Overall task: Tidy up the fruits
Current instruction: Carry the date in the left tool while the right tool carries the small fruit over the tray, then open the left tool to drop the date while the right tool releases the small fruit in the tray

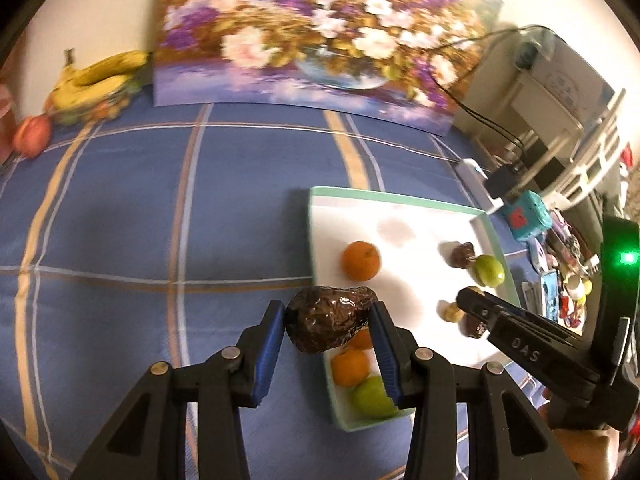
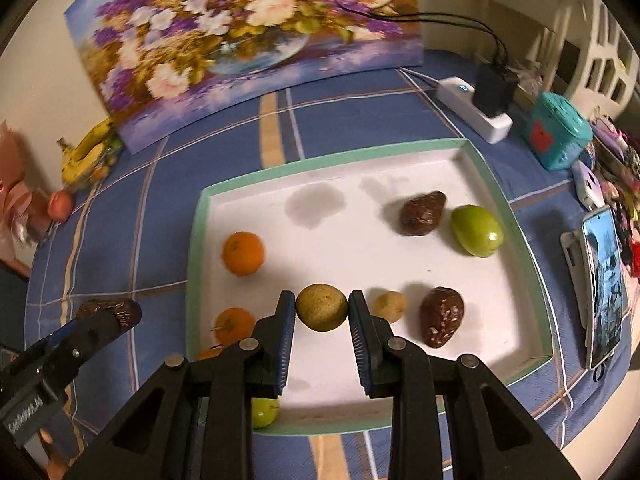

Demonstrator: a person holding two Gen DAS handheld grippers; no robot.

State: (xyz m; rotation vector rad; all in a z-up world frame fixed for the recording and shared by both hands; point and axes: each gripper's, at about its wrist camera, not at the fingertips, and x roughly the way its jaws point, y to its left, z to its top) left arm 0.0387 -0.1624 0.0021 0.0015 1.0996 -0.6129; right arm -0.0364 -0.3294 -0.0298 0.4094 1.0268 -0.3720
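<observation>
My left gripper (image 1: 328,326) is shut on a dark brown avocado (image 1: 326,322), held above the left edge of the white tray (image 1: 400,216) with the green rim. My right gripper (image 2: 322,312) is shut on a yellow-green round fruit (image 2: 322,307) over the tray (image 2: 360,172). In the tray lie an orange (image 2: 243,253), a second orange (image 2: 232,325), two brown avocados (image 2: 422,213) (image 2: 442,322), a green fruit (image 2: 476,230), a small yellow fruit (image 2: 388,306) and a green fruit (image 2: 264,412) at the front. The left gripper and its avocado (image 2: 116,312) show at the left of the right wrist view.
A flower painting (image 2: 240,40) leans on the back wall. Bananas (image 1: 100,76) and a peach (image 1: 32,136) lie at the far left on the blue checked cloth. A power strip (image 2: 472,108), a teal box (image 2: 558,136) and a phone (image 2: 604,284) are to the right.
</observation>
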